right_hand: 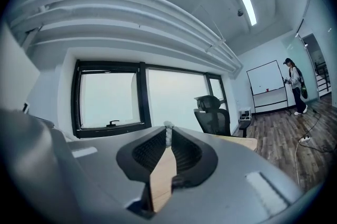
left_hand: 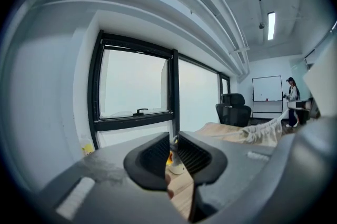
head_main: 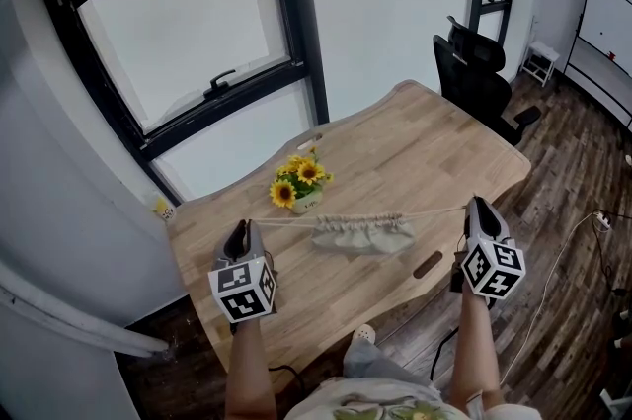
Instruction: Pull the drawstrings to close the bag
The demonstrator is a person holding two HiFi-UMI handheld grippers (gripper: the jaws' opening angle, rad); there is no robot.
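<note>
Wooden table (head_main: 415,146) under a big black-framed window (head_main: 188,42). Beige cloth bag (head_main: 363,235) sits near the table's front edge, about midway between the two grippers. Its top is bunched into tight gathers. Cannot tell whether its bottom rests on the wood or hangs just above it.

Left drawstring (head_main: 286,221) runs from the gathered top straight out to the tips of the left gripper (head_main: 246,226); the line looks taut. In the left gripper view the jaws stand almost together with only a thin slit between the ribbed pads. The cord itself is hard to pick out there, but in the head view it ends right at those tips, so it reads as a pinch.

Right drawstring (head_main: 439,211) runs the other way, also drawn straight, to the right gripper (head_main: 475,205). In the right gripper view the jaws are pressed on a white cord end that pokes up at the very tip of the pads.

Both grippers are held off the front of the table, well apart, one to each side of the bag, each on a bare forearm.

A small pot of sunflowers (head_main: 299,179) stands on the table behind the bag, towards the window, apart from it. A black office chair (head_main: 479,77) is at the table's far end. A whiteboard (head_main: 612,23) stands by the far wall, and a person (right_hand: 295,86) stands near it. A pale cable (head_main: 553,275) trails over the dark wood floor.
</note>
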